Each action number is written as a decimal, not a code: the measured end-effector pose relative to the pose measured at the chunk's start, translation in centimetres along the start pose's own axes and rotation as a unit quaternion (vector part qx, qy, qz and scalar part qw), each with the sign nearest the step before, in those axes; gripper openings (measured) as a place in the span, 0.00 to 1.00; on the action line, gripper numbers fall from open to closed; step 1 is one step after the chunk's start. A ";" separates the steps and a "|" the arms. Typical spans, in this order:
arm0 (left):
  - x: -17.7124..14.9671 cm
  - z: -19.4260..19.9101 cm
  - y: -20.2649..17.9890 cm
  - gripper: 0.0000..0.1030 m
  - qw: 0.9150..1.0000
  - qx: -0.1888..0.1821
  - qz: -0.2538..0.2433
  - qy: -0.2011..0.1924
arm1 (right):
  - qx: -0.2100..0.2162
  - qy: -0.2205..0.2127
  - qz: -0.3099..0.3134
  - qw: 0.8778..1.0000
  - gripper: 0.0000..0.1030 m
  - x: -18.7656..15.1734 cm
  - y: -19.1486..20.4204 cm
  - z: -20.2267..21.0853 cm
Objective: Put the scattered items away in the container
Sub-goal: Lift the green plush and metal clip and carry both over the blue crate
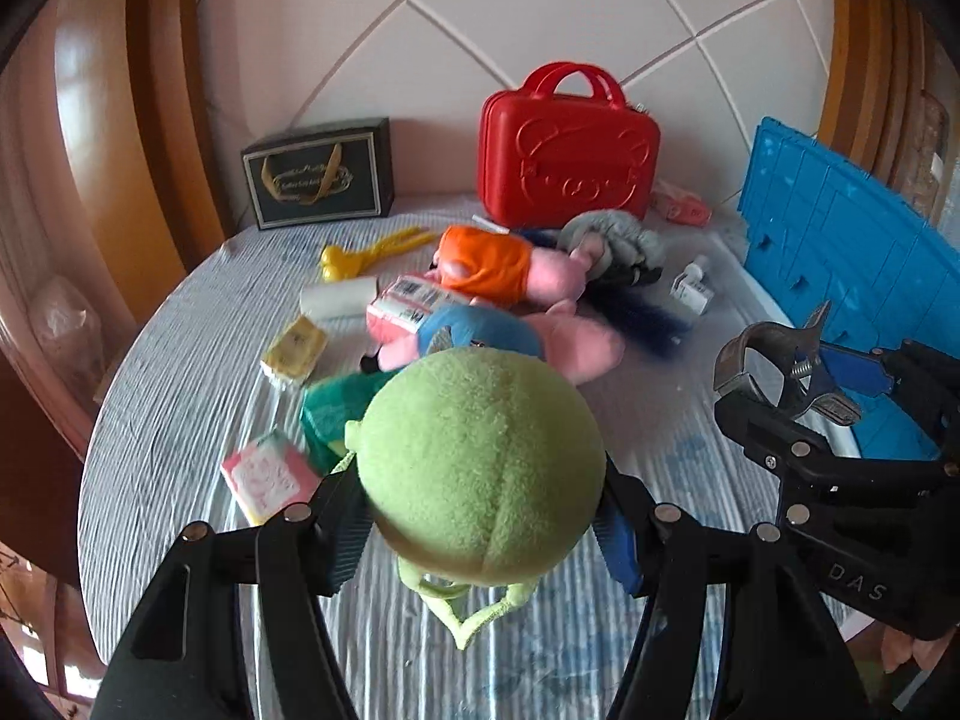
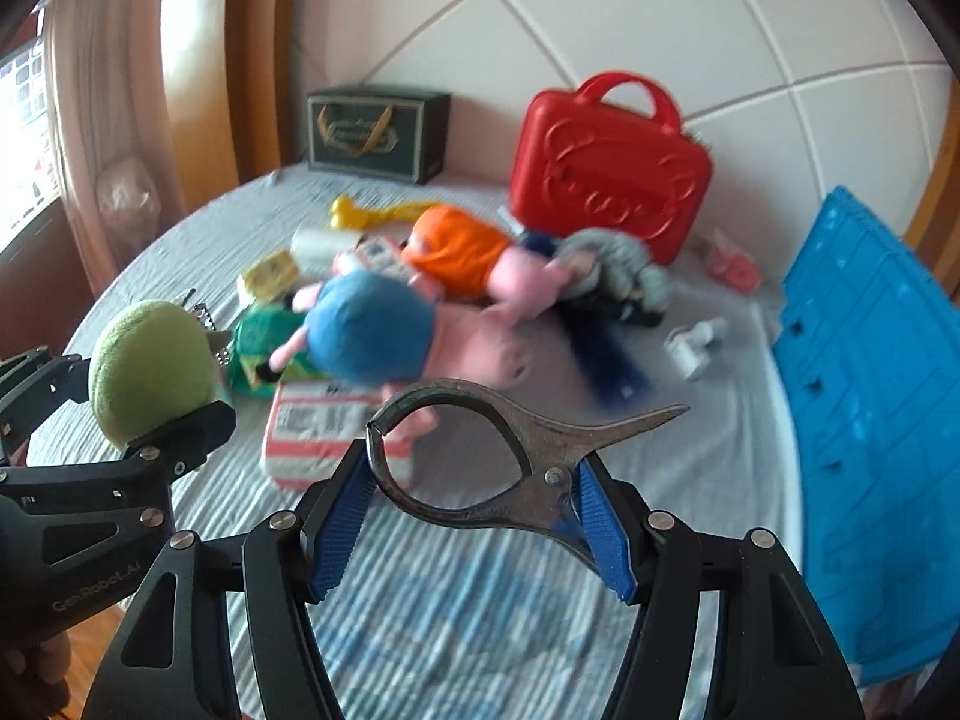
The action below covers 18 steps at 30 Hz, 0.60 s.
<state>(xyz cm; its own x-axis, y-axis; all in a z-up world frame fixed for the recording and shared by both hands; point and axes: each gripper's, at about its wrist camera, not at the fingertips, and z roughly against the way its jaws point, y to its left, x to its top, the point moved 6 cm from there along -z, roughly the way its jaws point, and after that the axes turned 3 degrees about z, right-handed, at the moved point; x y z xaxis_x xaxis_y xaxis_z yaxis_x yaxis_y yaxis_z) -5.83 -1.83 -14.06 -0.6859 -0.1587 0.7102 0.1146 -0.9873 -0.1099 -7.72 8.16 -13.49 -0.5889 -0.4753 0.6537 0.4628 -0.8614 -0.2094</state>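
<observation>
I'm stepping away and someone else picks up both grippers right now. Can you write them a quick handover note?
Left hand-held gripper: shut on a green plush ball, lifted off the bed.
Right hand-held gripper: shut on a metal clamp, also lifted.
Blue crate: at the right edge of the bed; its inside is not visible.
Done: two items picked up, neither dropped in yet.
Left: both held items, then the plush pigs, yellow toy, small boxes and the rest.

Green plush ball (image 1: pixel 480 468) & metal clamp (image 2: pixel 480 456) both lifted off bed; blue crate (image 2: pixel 870 420) at right.
Ball round, fuzzy, cord loop hanging below. Clamp dark, worn, lying flat-ish, ring-shaped jaws closed. Crate ribbed plastic, at bed edge.
</observation>
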 end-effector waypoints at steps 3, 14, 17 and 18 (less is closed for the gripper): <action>2.1 0.8 -2.1 0.61 1.000 -0.011 -0.011 -0.019 | -0.017 -0.020 -0.007 1.000 0.63 1.1 -1.9 1.7; 8.5 2.4 -12.7 0.61 0.996 -0.043 -0.037 -0.073 | -0.066 -0.076 -0.034 0.994 0.63 3.9 -12.7 7.8; 10.2 2.4 -17.2 0.61 0.995 -0.058 -0.039 -0.071 | -0.076 -0.078 -0.039 0.993 0.63 4.2 -16.9 9.1; 10.8 2.4 -18.7 0.61 0.995 -0.061 -0.042 -0.072 | -0.078 -0.080 -0.041 0.993 0.63 4.2 -18.4 9.6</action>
<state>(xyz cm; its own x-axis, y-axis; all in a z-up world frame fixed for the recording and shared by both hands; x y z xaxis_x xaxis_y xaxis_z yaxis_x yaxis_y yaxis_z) -13.69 14.98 -2.67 -0.5789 -0.0824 0.8112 -0.0326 -0.9917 -0.1240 -12.36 23.74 0.16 -0.5020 -0.3795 0.7772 0.3021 -0.9189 -0.2536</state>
